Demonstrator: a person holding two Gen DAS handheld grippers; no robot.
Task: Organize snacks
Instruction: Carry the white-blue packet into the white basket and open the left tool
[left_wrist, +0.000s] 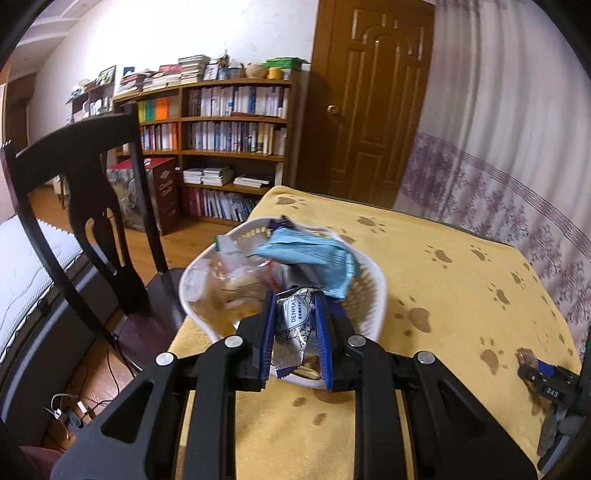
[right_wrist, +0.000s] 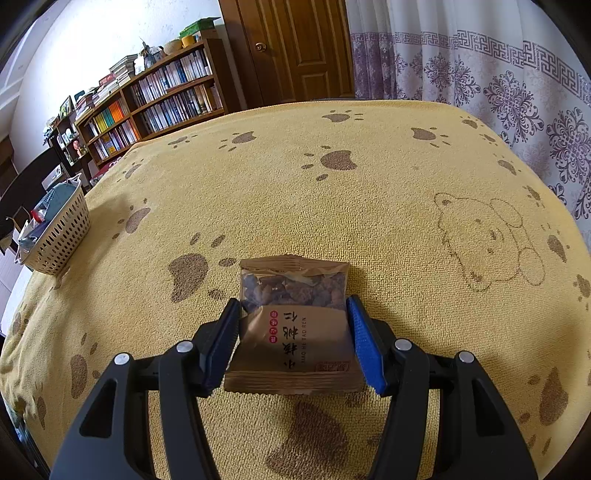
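Over the white basket, which stands at the table's corner nearest the dark chair, the left gripper has its fingers clamped on a silver snack packet just above a heap of wrapped snacks, a light-blue packet lying topmost. Well apart from the basket, out on the yellow paw-print cloth, the right gripper has its fingers closed against both side edges of a brown walnut packet resting on the cloth.

Basket contents partly hidden, cropped
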